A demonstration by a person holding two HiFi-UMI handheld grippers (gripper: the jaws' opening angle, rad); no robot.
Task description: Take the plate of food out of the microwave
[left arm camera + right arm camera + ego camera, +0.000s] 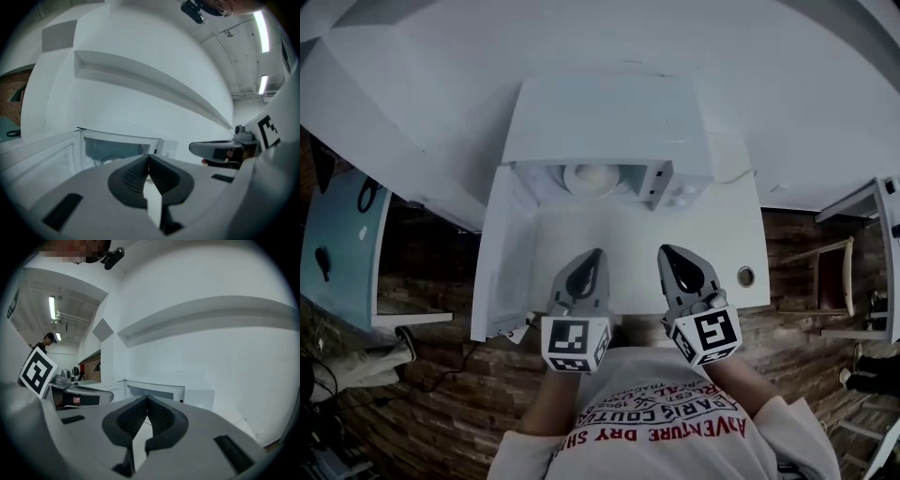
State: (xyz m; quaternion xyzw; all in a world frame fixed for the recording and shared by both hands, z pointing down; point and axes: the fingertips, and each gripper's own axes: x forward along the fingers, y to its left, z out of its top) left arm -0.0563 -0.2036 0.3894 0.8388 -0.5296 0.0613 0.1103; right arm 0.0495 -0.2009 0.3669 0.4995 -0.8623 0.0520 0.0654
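A white microwave (pixel 609 131) stands at the back of the white table (pixel 731 234), its door (pixel 502 253) swung open to the left. Inside it sits a pale plate of food (pixel 592 178), partly hidden by the top of the cavity. My left gripper (pixel 593 255) and right gripper (pixel 668 251) hover side by side over the table in front of the opening, both shut and empty. In the left gripper view the open cavity (pixel 112 149) lies just past the left gripper (pixel 149 157). From the right gripper (pixel 147 399) the microwave (pixel 154 391) shows straight ahead.
A round cable hole (pixel 745 277) is set in the table near its right front corner. A teal cabinet (pixel 342 244) stands to the left and a wooden chair (pixel 834 277) to the right. The floor has a brick pattern, and a white wall rises behind the microwave.
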